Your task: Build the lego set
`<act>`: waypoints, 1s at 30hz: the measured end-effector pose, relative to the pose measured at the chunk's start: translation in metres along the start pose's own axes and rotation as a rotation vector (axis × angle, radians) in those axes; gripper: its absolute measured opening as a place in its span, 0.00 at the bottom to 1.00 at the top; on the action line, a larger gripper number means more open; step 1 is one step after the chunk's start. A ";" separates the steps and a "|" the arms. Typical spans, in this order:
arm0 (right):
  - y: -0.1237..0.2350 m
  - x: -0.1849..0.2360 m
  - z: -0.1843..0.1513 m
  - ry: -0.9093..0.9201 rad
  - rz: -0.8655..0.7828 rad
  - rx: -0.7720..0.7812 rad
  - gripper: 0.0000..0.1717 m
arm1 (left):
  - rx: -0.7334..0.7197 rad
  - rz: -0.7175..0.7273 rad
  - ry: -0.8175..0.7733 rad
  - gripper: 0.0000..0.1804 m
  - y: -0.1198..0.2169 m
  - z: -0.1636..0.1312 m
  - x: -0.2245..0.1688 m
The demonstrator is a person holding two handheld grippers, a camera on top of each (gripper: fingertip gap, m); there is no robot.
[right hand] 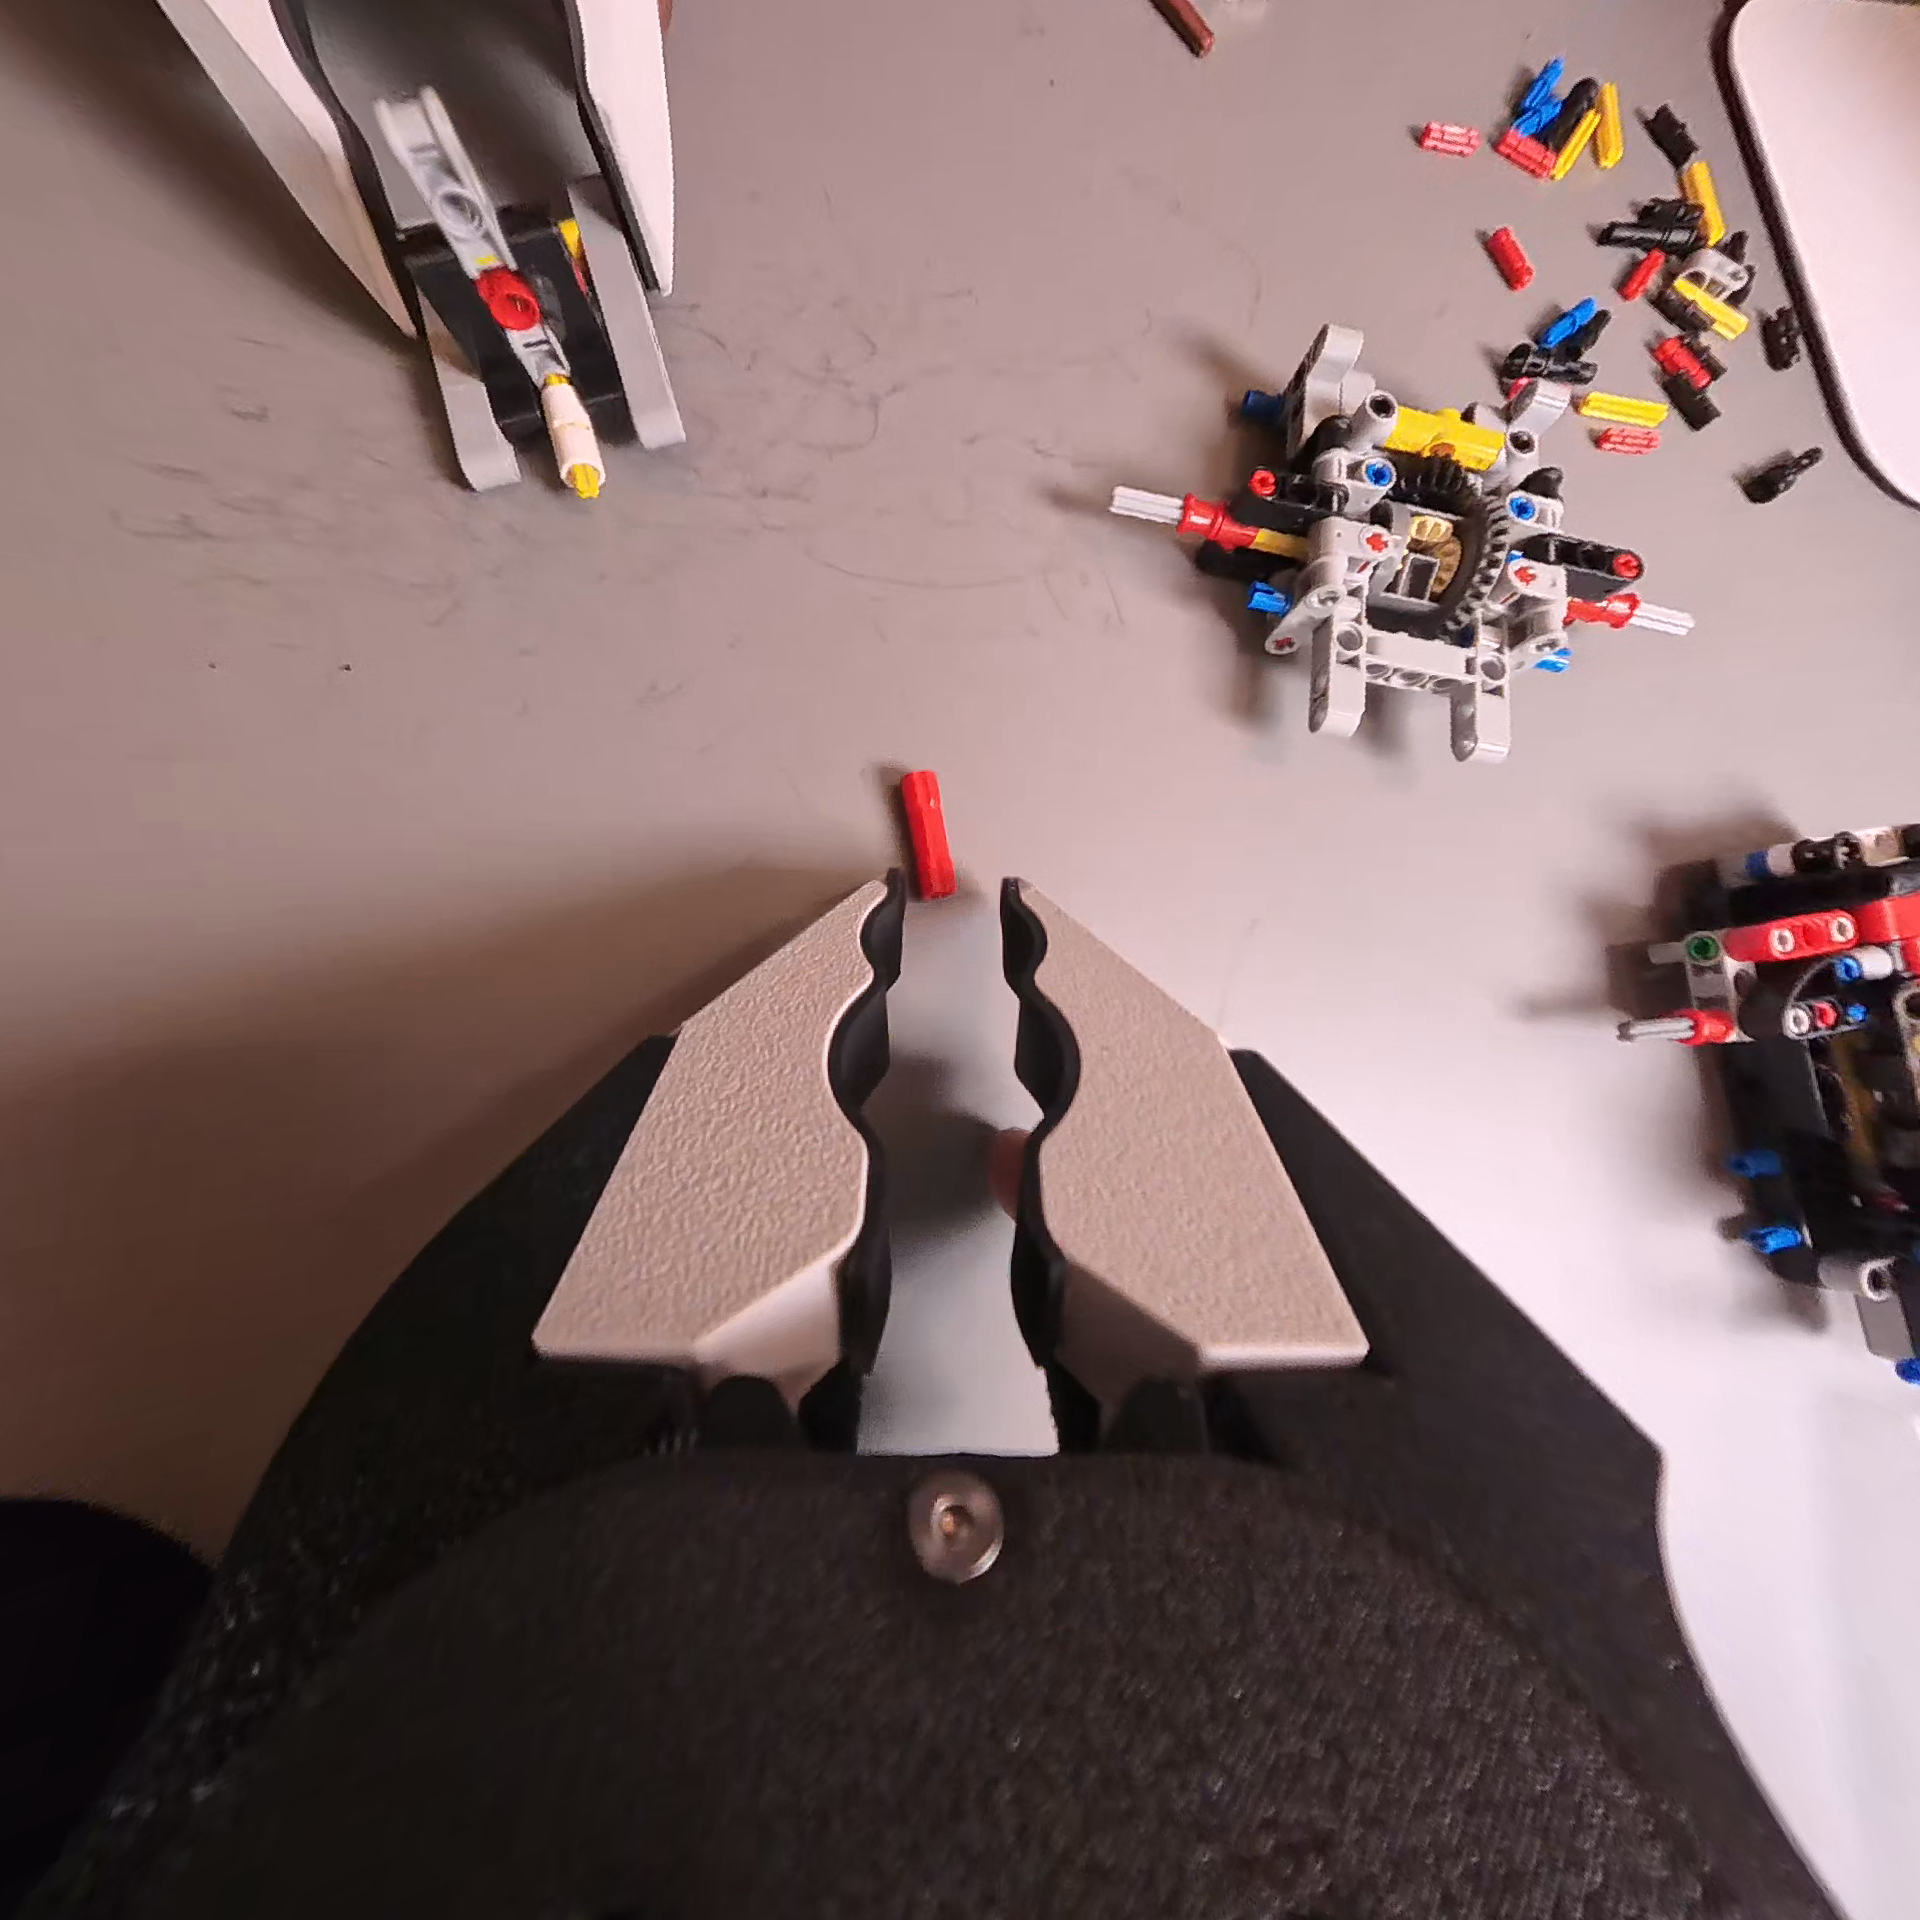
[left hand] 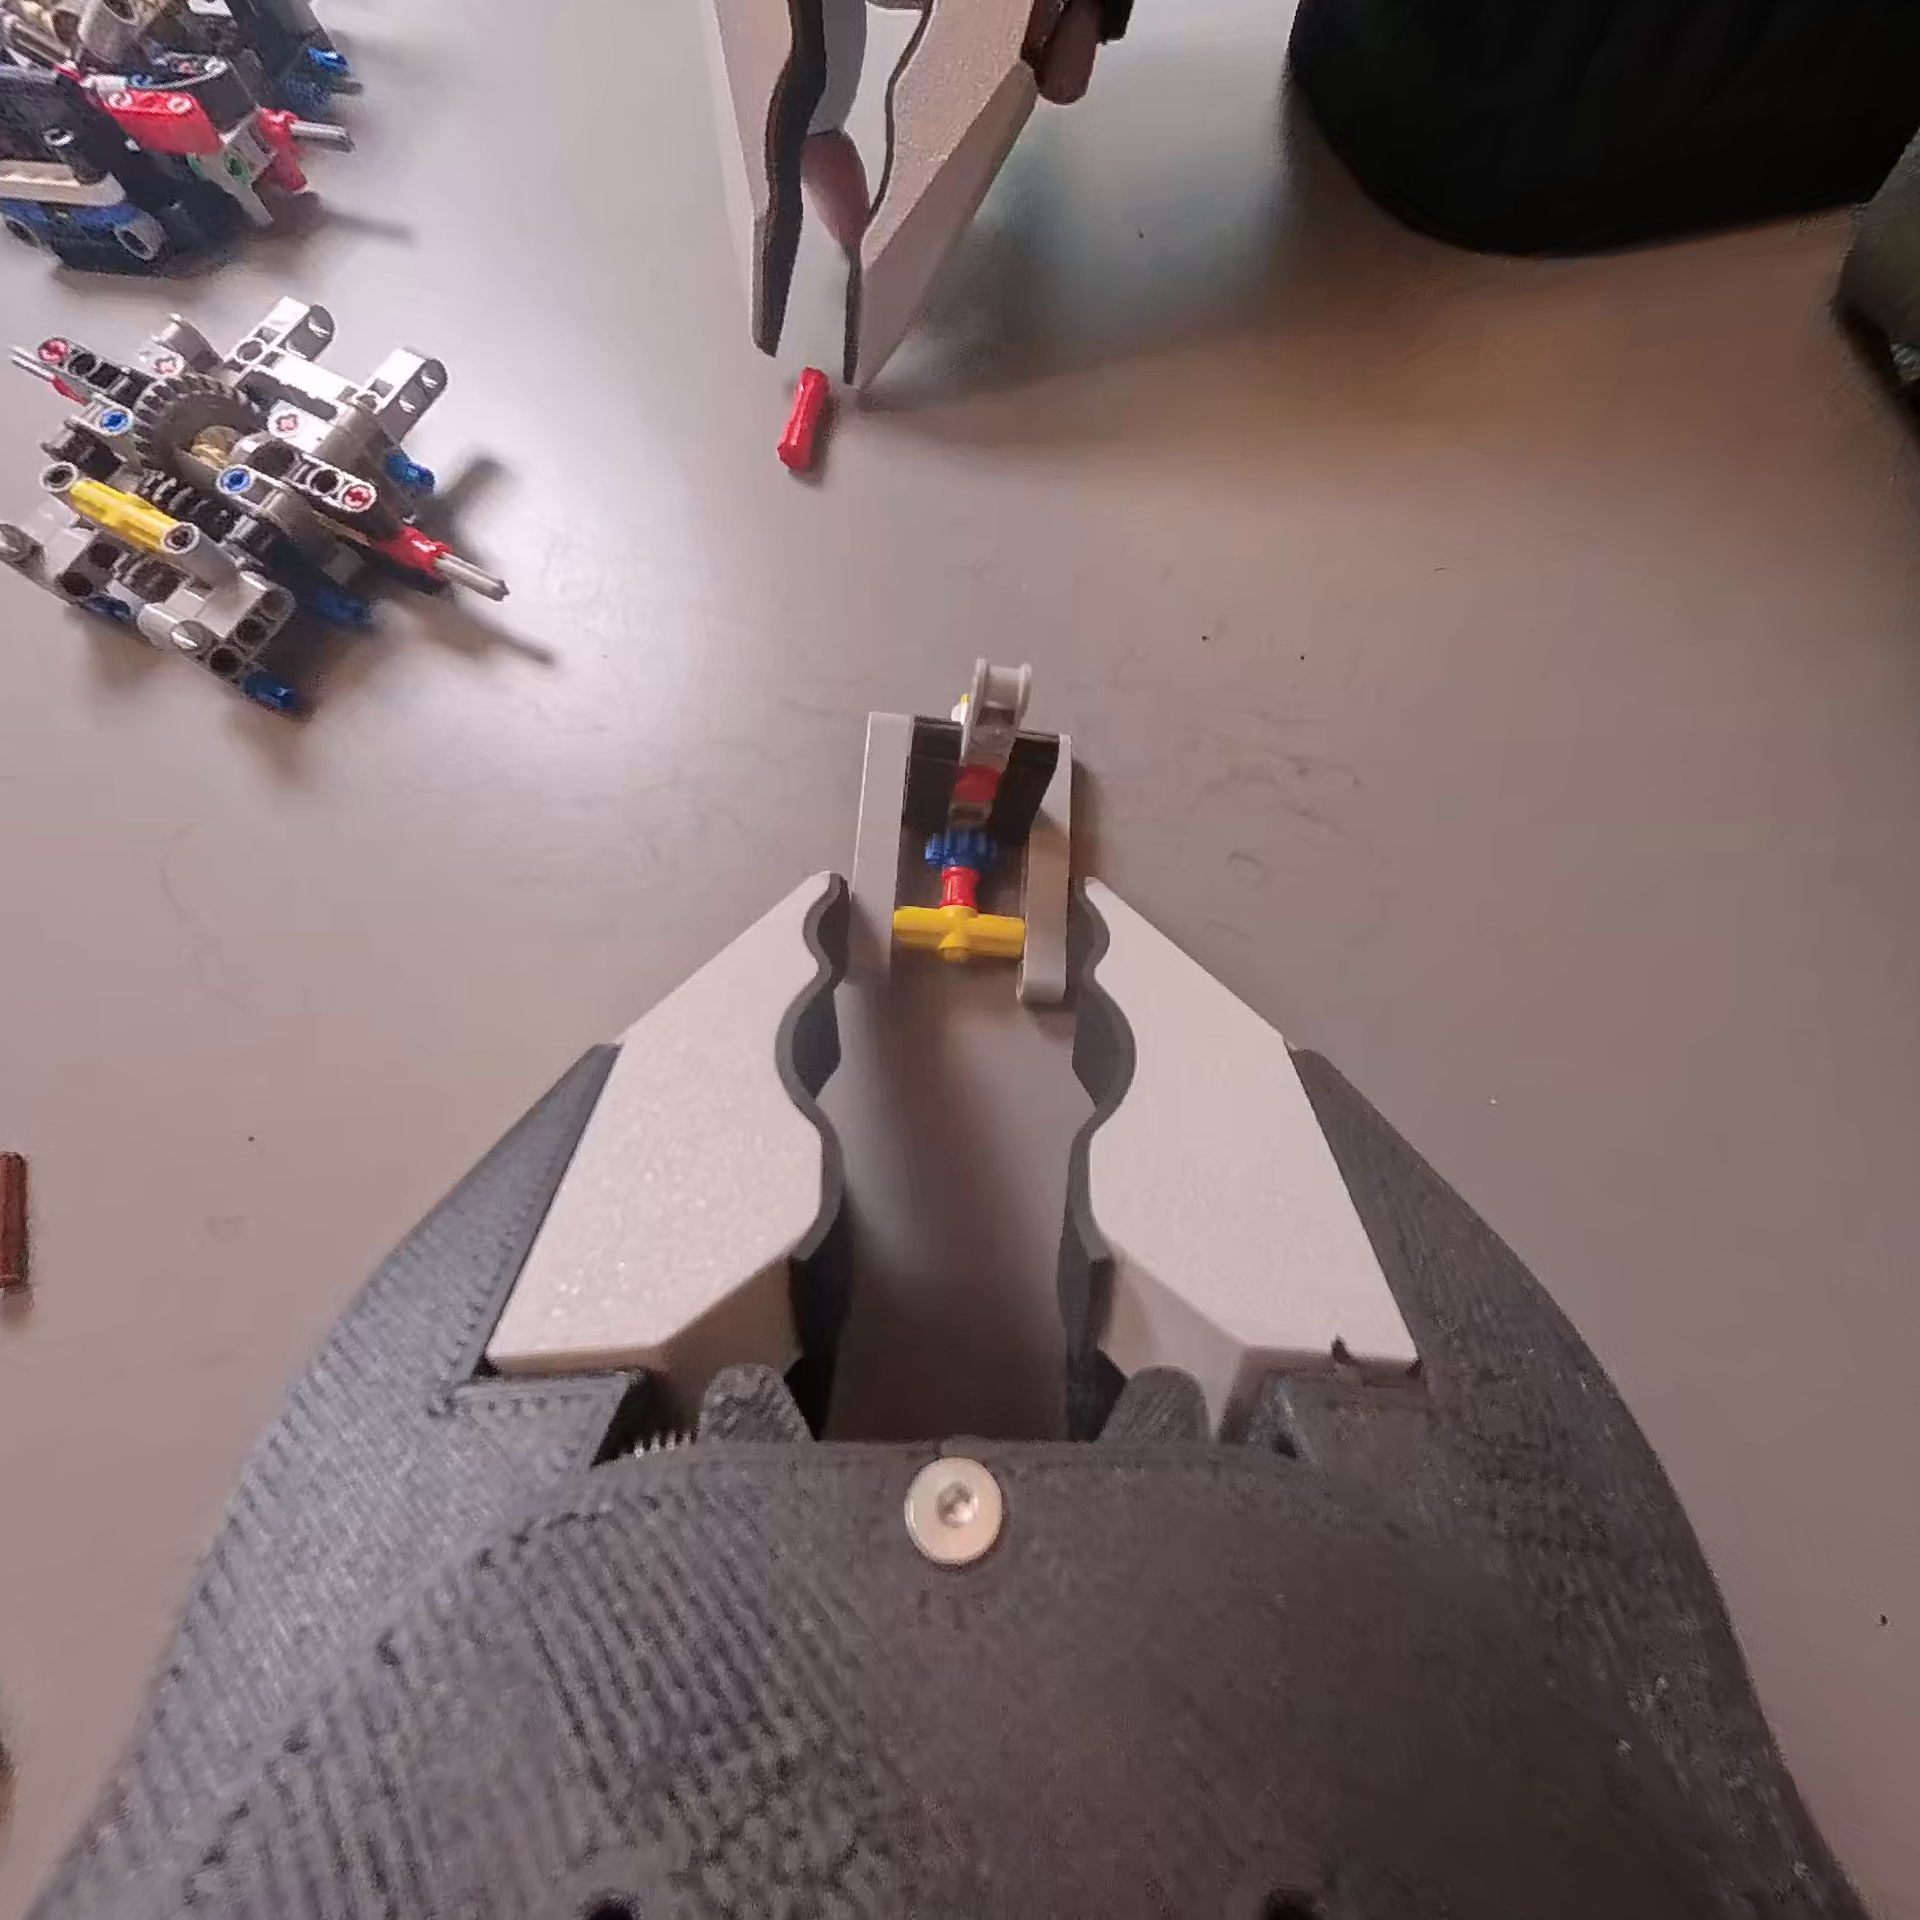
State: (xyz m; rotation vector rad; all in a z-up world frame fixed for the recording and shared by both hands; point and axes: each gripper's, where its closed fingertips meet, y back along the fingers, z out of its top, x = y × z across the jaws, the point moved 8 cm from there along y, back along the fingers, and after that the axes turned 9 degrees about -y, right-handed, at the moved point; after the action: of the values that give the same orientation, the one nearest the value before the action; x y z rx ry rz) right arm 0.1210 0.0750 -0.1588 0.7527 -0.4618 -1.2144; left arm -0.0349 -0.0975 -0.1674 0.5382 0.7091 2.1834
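Observation:
In the left wrist view my left gripper (left hand: 958,894) is shut on a small brick assembly (left hand: 961,831). The assembly is a grey U-shaped frame (left hand: 873,810) with a black crossbeam and an axle carrying a yellow connector (left hand: 956,928), a blue gear and red bushes. The pads press on the frame's two grey arms. The right wrist view shows this gripper (right hand: 535,301) at the top left with the assembly (right hand: 520,343) sticking out of it. My right gripper (right hand: 951,888) is open and empty. A small red connector (right hand: 927,836) lies on the table just beyond its left fingertip. The left wrist view shows this gripper (left hand: 810,364) standing tips down beside the connector (left hand: 803,421).
A grey gear-and-beam model (right hand: 1434,551) (left hand: 218,488) and a larger black and red model (right hand: 1829,1039) (left hand: 135,135) stand on the grey table. Several loose pins lie in a pile (right hand: 1621,239) by a white tray edge (right hand: 1818,208). A dark bulky object (left hand: 1558,104) lies at the far right. Some 15 cm of space lies between my two pairs of fingers.

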 end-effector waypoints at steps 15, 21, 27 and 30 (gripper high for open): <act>-0.008 0.004 0.008 0.037 0.049 0.043 0.07 | 0.003 0.004 0.005 0.31 -0.006 0.004 0.002; -0.010 0.009 0.010 0.072 0.028 0.041 0.03 | 0.015 -0.004 -0.007 0.30 -0.011 0.008 0.002; -0.013 0.016 0.013 0.114 0.025 0.020 0.03 | 0.010 0.011 -0.035 0.23 -0.013 0.011 -0.001; -0.014 0.022 0.015 0.120 0.053 -0.007 0.03 | -0.008 0.029 -0.042 0.23 -0.012 0.011 -0.001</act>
State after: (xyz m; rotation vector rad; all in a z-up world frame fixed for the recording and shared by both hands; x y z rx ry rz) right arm 0.1079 0.0483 -0.1598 0.7981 -0.3761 -1.1142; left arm -0.0217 -0.0880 -0.1667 0.5916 0.6736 2.1941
